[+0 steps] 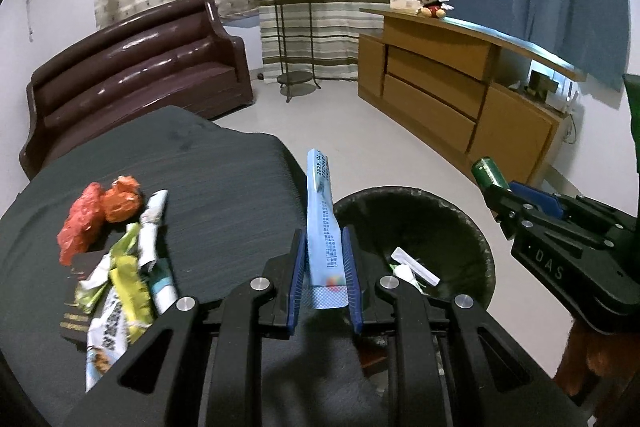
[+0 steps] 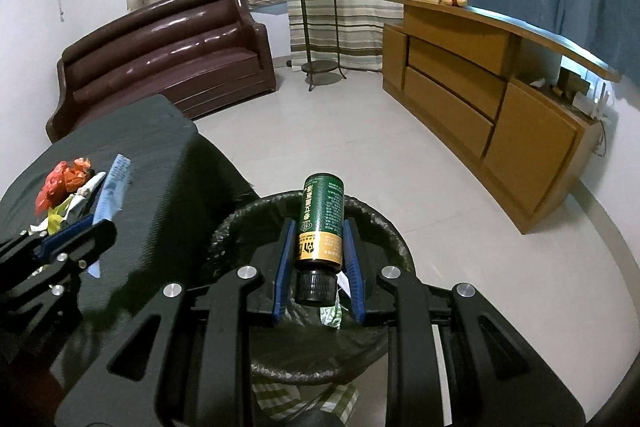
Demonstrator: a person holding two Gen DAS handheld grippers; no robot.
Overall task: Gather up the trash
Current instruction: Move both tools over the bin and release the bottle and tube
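Blue sachet [image 1: 323,223]: clamped upright in left gripper [image 1: 325,269]
Green bottle [image 2: 321,223]: pinched by right gripper [image 2: 319,267], over bin [image 2: 224,231]
Wrappers [image 1: 116,259]: heaped on dark table [image 1: 224,195]

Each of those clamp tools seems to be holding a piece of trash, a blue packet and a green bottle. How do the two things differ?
The blue packet is a flat, flexible paper-like sachet; the green bottle is a rigid cylinder with a black cap.
The packet is pale blue with small print; the bottle is dark green with a gold band.
The packet sits in the left gripper, by the table's edge; the bottle is in the right gripper, over the bin.
Both are clamped between blue pads.
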